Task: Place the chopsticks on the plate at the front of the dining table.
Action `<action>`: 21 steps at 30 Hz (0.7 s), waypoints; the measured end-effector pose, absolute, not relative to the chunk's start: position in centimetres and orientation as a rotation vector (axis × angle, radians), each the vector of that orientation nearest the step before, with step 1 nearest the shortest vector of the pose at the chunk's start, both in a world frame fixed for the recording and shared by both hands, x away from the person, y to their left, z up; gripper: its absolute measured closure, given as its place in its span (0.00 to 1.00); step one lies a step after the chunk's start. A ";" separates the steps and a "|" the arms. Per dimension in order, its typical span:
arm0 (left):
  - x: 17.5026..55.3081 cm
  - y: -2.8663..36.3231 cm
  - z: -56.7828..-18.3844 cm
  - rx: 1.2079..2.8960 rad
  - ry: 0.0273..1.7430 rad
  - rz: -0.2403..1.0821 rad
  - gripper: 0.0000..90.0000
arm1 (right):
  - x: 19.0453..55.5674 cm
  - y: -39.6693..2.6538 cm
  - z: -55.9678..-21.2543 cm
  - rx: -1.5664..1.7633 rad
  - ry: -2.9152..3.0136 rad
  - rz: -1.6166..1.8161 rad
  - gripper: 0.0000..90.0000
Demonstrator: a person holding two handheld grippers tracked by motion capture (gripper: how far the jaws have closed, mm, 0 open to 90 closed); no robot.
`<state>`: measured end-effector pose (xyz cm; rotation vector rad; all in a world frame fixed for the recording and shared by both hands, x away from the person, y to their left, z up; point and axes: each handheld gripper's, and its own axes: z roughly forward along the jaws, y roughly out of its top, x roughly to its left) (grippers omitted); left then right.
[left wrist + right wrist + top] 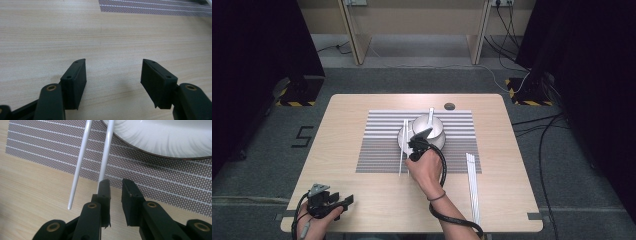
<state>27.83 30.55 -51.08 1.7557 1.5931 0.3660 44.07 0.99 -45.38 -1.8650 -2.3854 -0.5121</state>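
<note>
- The right tool (pixel 418 144) is hovering at the centre of the high view, over the near ends of a pair of white chopsticks (pixel 403 148); its jaws are standing slightly apart and are pinching nothing.
- In the right tool's view, the chopsticks (pixel 82 160) are lying just left of the left jaw, one stick passing behind that jaw's tip; whether it is touching there, I cannot tell.
- The pair is lying on the striped mat (pixel 377 150), just left of the plate (pixel 402 136) that is carrying a pale bowl (pixel 430 129), apparently as a place setting.
- Their long axis is running bottom to top in the high view, the tapered tips pointing toward the bottom edge.
- The left tool (pixel 343 202) is resting at the lower left on the counter (pixel 347 115), jaws spread wide and empty, seemingly parked.
- More white sticks (pixel 472 187) are lying at the lower right.
</note>
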 end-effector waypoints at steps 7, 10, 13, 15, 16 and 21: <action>27.8 30.5 -51.1 1.755 1.593 0.366 0.41 | 44.0 1.4 -45.4 -1.848 -2.394 -0.514 0.86; 27.8 30.6 -51.1 1.756 1.594 0.365 0.41 | 44.1 1.6 -45.3 -1.846 -2.393 -0.517 0.85; 27.8 30.5 -51.1 1.754 1.594 0.366 0.41 | 44.1 1.7 -45.3 -1.841 -2.393 -0.516 0.85; 27.8 30.6 -51.1 1.756 1.595 0.365 0.41 | 44.1 1.8 -45.3 -1.838 -2.394 -0.519 0.85; 27.8 30.6 -51.1 1.755 1.595 0.365 0.41 | 44.1 1.8 -45.3 -1.837 -2.394 -0.522 0.85; 27.8 30.5 -51.1 1.753 1.594 0.366 0.41 | 44.1 2.0 -45.3 -1.832 -2.393 -0.522 0.85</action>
